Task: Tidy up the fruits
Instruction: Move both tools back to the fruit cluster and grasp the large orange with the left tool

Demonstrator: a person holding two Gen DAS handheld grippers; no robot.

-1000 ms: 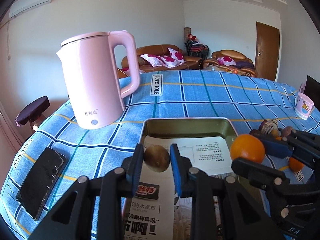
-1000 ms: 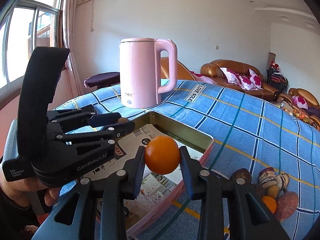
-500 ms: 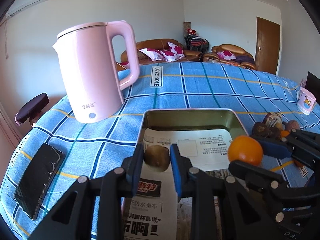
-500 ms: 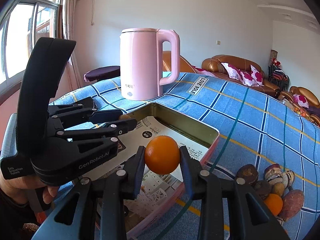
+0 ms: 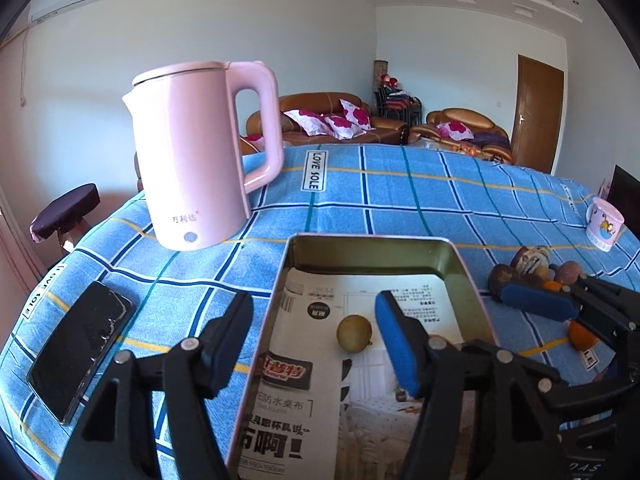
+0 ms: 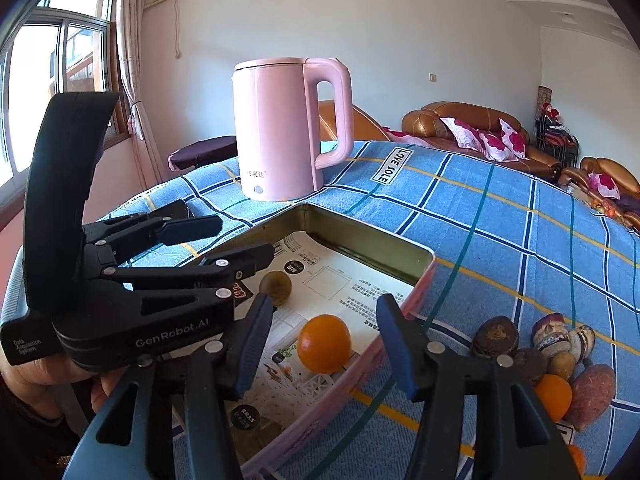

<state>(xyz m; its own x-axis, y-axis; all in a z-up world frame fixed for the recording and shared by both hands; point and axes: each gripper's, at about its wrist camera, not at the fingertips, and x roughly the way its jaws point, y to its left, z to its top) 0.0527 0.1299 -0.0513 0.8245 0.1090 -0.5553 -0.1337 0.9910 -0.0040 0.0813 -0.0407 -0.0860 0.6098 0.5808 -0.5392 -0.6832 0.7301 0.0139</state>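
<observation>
Far left on the bench (image 5: 420, 196), w/ its blue checked cloth, lies a phone (image 5: 76, 348), flat. Behind it stands the pink kettle (image 5: 192, 152), upright, handle to the right.

My left claw (image 5: 316, 336) has just been opening; jaws now stand apart, nothing gripped. The kiwi (image 5: 354, 334) lies between them on the printed paper in the tin (image 5: 368, 246), touching neither pad, nearer the right one.

Next over, my right claw (image 6: 325, 344) has also just been opening. Jaws apart, pads clear of the orange (image 6: 324, 343), which sits on the paper close to the tin's near wall. In the right view the kiwi is beyond the orange, to its left, near my left claw's tips.

Right of the tin, on the cloth, a pile (image 6: 552, 356) of the remaining fruit: brown and mottled pieces plus a second orange (image 6: 554, 396), all bunched together and touching. Can't tell what kinds the brown ones are. Far right edge, a mug (image 5: 604, 226), upright.
</observation>
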